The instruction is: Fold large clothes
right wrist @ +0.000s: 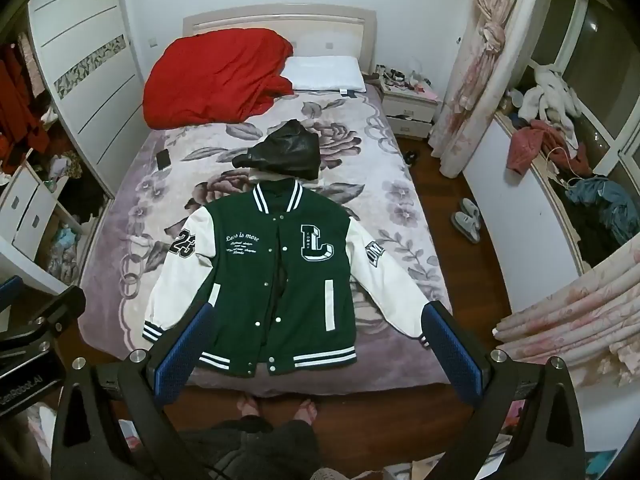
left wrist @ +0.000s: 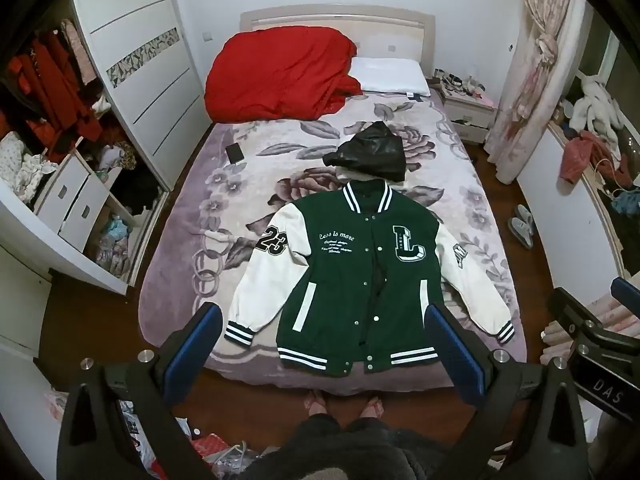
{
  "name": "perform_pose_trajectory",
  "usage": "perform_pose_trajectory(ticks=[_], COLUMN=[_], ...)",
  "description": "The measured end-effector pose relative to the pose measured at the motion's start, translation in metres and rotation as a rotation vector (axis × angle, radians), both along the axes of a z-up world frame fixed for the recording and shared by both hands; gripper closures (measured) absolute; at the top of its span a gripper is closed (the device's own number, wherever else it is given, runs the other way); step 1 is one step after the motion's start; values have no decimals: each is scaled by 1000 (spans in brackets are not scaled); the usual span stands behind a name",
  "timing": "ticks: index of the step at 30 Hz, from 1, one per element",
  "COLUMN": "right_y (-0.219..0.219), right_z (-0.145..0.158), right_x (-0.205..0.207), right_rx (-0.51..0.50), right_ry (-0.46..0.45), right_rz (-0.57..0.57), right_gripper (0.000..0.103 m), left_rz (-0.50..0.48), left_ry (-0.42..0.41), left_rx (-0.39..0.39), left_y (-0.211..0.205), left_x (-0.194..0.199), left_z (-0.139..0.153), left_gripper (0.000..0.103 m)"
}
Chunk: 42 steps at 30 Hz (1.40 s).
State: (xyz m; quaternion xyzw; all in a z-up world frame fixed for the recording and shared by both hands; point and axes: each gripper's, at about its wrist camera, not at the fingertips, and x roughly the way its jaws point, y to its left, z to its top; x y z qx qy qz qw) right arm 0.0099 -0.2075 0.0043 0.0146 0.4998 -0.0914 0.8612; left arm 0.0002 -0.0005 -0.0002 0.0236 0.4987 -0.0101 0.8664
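Observation:
A green varsity jacket (left wrist: 352, 280) (right wrist: 280, 276) with white sleeves lies flat and face up on the bed, collar toward the headboard, hem at the near edge. Its front is partly unsnapped. My left gripper (left wrist: 324, 320) hangs open well above the hem, blue pads wide apart, nothing between them. My right gripper (right wrist: 316, 316) is open the same way, high over the jacket's lower half. Neither touches the cloth. A black leather garment (left wrist: 370, 152) (right wrist: 280, 152) lies just beyond the collar.
The floral bed cover (left wrist: 248, 184) carries a heaped red quilt (left wrist: 276, 76), a white pillow (left wrist: 388, 76) and a small dark phone (left wrist: 236, 153). An open cluttered wardrobe (left wrist: 80, 160) stands left, a nightstand (left wrist: 468, 112), curtains and slippers (left wrist: 522, 224) right. The person's feet (left wrist: 344, 404) stand at the bed's foot.

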Motion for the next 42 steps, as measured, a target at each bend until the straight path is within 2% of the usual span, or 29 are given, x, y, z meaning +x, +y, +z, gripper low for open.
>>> perform_pose_trajectory(ticks=[36,42], right_y=[4,4], right_z=[12,15], right_x=[9,12], right_rx=[-16,-17], right_ry=[-5,-7], right_rz=[14,15], right_gripper=[0,0], left_rz=[-4,0], left_ry=[-10,-19], left_rx=[-24,-27], left_y=[-4,-13], left_x=[2,16], left_z=[9,17], left_gripper=[0,0])
